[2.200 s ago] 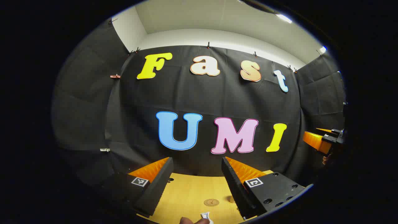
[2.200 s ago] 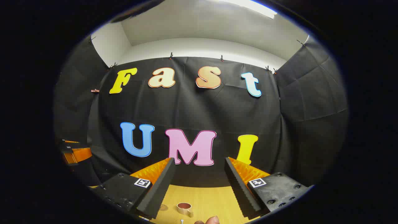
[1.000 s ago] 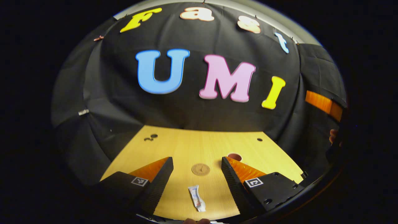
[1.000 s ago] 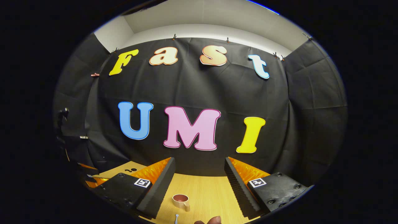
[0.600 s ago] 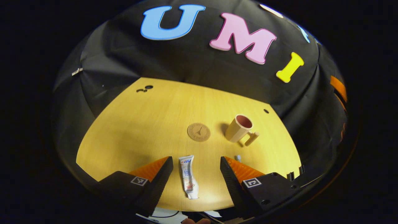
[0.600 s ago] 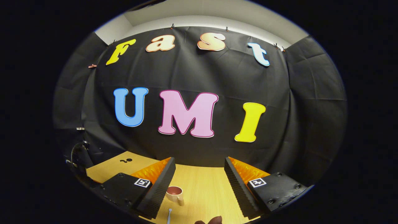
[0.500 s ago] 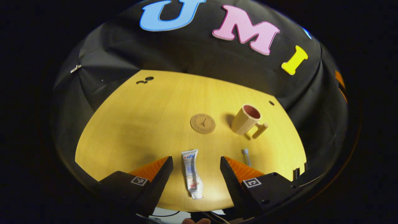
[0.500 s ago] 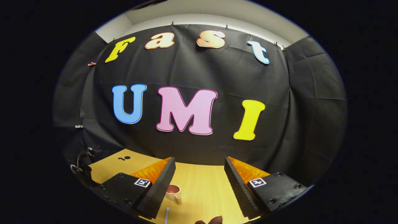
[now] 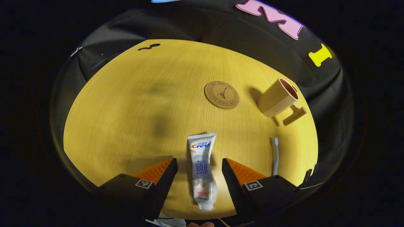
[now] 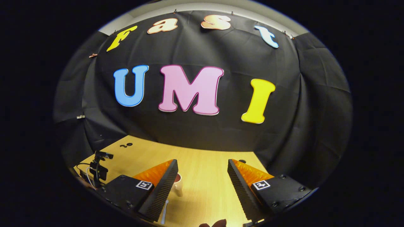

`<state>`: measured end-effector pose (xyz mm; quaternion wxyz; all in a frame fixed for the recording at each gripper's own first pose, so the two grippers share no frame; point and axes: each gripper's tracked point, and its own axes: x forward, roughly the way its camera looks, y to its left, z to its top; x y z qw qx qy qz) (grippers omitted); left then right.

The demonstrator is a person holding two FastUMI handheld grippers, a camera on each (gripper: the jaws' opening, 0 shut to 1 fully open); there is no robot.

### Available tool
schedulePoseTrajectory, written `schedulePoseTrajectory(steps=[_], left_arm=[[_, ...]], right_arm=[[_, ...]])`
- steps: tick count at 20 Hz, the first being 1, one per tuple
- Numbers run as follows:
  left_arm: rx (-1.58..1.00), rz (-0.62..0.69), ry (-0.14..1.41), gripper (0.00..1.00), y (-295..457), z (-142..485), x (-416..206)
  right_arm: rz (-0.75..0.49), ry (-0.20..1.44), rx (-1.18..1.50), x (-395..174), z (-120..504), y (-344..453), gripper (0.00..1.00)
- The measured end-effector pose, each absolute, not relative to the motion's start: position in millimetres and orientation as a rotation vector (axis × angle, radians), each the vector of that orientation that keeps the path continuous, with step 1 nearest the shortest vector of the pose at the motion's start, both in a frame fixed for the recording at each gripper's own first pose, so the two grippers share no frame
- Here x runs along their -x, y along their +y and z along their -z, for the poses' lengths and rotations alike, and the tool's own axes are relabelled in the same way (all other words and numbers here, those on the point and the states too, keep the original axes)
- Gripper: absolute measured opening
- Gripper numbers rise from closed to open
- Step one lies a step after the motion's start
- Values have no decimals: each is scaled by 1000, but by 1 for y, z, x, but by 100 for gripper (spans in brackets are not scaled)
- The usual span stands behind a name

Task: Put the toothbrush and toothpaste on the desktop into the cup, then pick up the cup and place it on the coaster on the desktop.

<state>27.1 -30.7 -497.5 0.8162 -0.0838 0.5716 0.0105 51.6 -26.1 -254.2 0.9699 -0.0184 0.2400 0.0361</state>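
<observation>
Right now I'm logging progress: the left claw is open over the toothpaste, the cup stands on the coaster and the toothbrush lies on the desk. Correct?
One error: the cup stands on the desk beside the coaster, not on it, as the left gripper view shows. The open left claw over the toothpaste and the toothbrush on the desk are right.

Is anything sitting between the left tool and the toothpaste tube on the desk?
Nothing visible. The left tool is open, and the toothpaste lies flat on the desk in line between its fingers, with bare wood on either side.
</observation>
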Motion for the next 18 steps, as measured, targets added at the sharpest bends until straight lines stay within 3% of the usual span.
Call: schedulePoseTrajectory(steps=[7, 11, 16, 18], left_arm=[[15, 0, 1270, 82, -28, 505, -25], [-74, -16, 1284, 73, -25, 509, -25], [-7, -105, 1314, 44, -16, 509, -19], [13, -111, 1330, 45, -16, 508, -18]], right_arm=[[-153, 682, -12, -29, 324, 0, 97], [-189, 800, -15, -8, 356, 12, 98], [-213, 982, -43, 25, 398, 29, 98], [-209, 1051, -25, 36, 414, 33, 96]])
